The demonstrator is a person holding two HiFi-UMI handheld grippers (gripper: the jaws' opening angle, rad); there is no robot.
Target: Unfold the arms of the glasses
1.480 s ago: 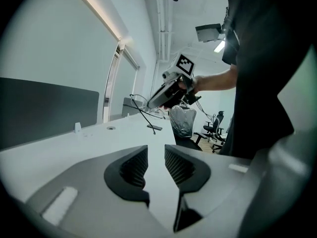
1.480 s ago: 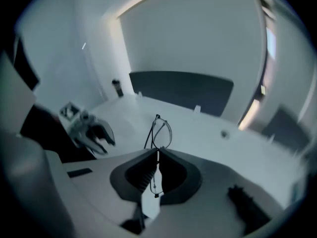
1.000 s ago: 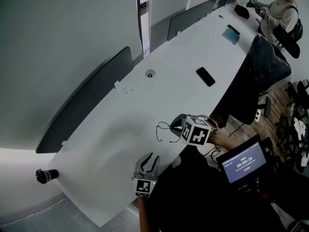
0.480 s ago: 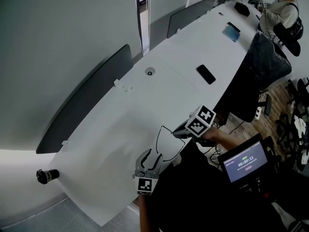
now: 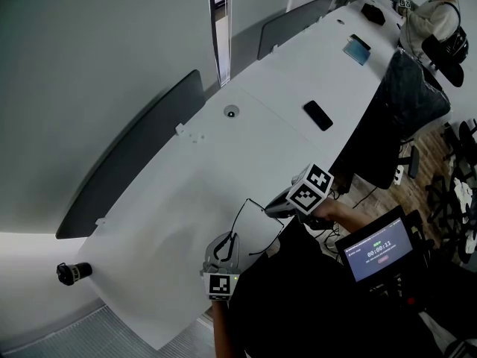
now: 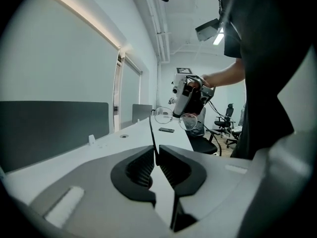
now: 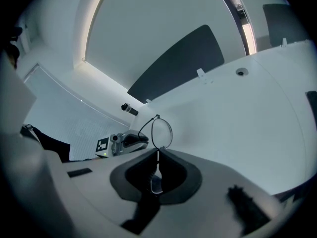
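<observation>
Tools were logged in the head view over the surface's [image 5: 186, 177] near edge: left tool [image 5: 222, 253] and right tool [image 5: 277, 203] held the glasses [image 5: 242, 209] between them. Left gripper view: jaws, just closing, were pinched on one arm [image 6: 152, 135]. Right gripper view: jaws were clamped on the frame [image 7: 161, 132].

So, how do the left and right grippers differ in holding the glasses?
The left gripper, its fingers just closed, pinches one thin arm of the glasses; the right gripper clamps the front, between the lenses. The left gripper points almost level, the right gripper tilts downward. Both are shut on the glasses.
</observation>
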